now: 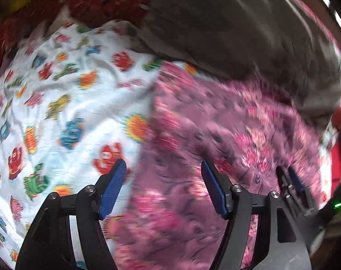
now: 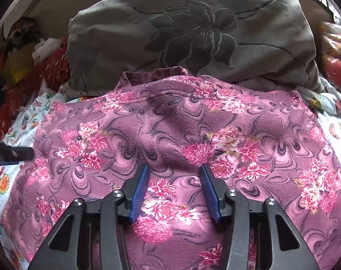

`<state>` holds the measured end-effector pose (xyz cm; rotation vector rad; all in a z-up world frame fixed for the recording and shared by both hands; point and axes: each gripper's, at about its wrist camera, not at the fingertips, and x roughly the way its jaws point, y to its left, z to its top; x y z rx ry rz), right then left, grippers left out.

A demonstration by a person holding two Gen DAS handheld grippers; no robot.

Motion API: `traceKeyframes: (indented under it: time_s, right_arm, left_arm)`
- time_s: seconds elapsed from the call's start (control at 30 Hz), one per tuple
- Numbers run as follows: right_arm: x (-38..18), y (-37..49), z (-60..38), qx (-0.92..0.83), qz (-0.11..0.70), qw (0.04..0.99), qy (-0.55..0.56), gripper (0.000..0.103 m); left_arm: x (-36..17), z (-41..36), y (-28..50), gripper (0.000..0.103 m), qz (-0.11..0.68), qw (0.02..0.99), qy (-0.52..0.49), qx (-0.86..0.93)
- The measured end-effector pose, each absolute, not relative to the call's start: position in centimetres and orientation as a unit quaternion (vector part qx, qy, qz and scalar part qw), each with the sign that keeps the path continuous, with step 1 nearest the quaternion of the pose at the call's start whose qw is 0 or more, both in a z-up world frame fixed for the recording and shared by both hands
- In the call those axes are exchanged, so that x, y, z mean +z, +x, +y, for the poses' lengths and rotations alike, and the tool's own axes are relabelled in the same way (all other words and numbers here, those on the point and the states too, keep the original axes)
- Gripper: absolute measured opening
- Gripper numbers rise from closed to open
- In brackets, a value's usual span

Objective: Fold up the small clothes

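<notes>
A purple fleece garment with pink flowers (image 2: 170, 117) lies spread flat on a white sheet printed with cartoon figures (image 1: 69, 90). My left gripper (image 1: 163, 164) hangs open over the garment's left edge (image 1: 215, 123), one blue pad above the sheet and the other above the purple cloth. My right gripper (image 2: 174, 166) is open over the near middle of the garment, and nothing is pinched between its pads. The right gripper (image 1: 286, 171) also shows at the lower right of the blurred left wrist view. The left gripper's dark tip (image 2: 10, 154) pokes in at the left edge of the right wrist view.
A bulky grey quilted cushion with a stitched flower (image 2: 181, 27) lies just behind the garment's far edge. Red patterned cloth (image 2: 53, 65) is piled at the back left, and red items (image 2: 336, 72) sit at the far right. The white sheet (image 2: 24, 121) shows on both sides.
</notes>
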<state>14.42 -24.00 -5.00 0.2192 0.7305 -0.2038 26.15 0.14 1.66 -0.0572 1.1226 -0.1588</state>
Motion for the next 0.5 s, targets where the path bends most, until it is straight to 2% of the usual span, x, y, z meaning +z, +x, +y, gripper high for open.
traceKeyframes:
  time_s: [0.2,0.33,0.4,0.5]
  right_arm:
    - [-5.2,14.3,-24.2,-0.097,0.350,0.925,0.111,0.049]
    - [-5.3,13.5,-24.8,-0.094,0.347,0.926,0.118,0.049]
    - [-5.3,13.2,-25.2,-0.092,0.346,0.926,0.122,0.049]
    - [-5.3,13.1,-25.4,-0.088,0.344,0.926,0.128,0.049]
  left_arm:
    - [-0.1,5.4,26.6,0.068,0.584,0.800,-0.108,-0.082]
    - [-3.4,4.8,26.3,0.068,0.628,0.750,-0.165,-0.124]
    - [-3.5,4.0,25.7,0.076,0.618,0.758,-0.170,-0.122]
    - [-3.3,2.8,25.4,0.076,0.620,0.750,-0.183,-0.143]
